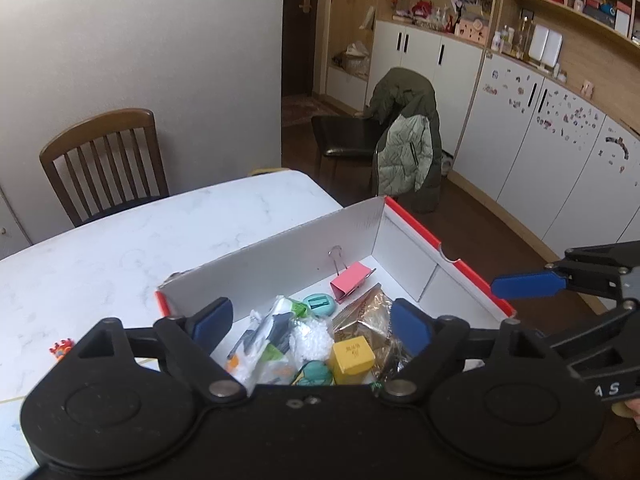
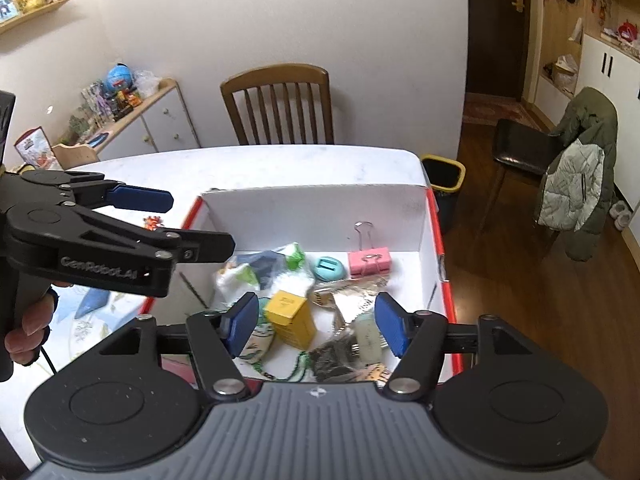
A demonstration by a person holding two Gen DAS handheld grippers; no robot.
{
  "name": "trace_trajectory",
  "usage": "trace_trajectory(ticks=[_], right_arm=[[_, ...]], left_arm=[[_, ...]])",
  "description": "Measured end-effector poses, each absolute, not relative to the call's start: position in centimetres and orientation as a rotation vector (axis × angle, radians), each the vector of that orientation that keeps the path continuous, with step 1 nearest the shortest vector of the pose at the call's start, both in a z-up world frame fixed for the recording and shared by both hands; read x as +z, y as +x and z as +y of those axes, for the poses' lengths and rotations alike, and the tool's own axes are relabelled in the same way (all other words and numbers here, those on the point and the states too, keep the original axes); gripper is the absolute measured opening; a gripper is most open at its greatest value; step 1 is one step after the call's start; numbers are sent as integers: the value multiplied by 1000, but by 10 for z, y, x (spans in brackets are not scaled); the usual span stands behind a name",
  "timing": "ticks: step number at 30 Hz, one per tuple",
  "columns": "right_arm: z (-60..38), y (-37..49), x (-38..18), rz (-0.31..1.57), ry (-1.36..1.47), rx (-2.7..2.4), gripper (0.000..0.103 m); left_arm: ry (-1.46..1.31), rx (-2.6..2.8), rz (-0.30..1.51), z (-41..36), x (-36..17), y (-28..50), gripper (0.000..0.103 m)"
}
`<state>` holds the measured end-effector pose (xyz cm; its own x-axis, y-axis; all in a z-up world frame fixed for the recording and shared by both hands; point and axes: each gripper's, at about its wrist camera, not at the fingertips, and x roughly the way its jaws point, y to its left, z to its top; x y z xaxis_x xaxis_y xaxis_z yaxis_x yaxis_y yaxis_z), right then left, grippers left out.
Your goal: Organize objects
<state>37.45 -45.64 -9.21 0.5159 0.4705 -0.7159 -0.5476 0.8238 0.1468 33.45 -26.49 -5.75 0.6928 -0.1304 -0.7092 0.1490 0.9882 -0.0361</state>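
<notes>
Left gripper (image 1: 311, 325) and right gripper (image 2: 317, 325) both wide open, empty, above the box (image 2: 316, 206) at the surface's right edge. Toy (image 1: 61, 349) left out; next: grab it.

The left gripper (image 1: 310, 326) is spread wide, nothing between its blue pads (image 1: 212, 318) — the right gripper (image 2: 318, 326) likewise gapes empty. A hand (image 2: 30, 330) grips the left gripper's handle, fingers curled.

Box (image 1: 280, 264) (cluttered) below parted jaws.
</notes>
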Motion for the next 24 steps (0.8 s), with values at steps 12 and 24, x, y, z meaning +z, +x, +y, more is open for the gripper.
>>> trace_trajectory(ticks=[12, 24], right_arm=[[-429, 340, -75, 787, -100, 591, 72], [-370, 304, -67, 785, -52, 555, 77]], left_arm=[[-5, -163, 734, -229, -45, 283, 95], [-12, -143, 691, -162, -35, 247, 102]])
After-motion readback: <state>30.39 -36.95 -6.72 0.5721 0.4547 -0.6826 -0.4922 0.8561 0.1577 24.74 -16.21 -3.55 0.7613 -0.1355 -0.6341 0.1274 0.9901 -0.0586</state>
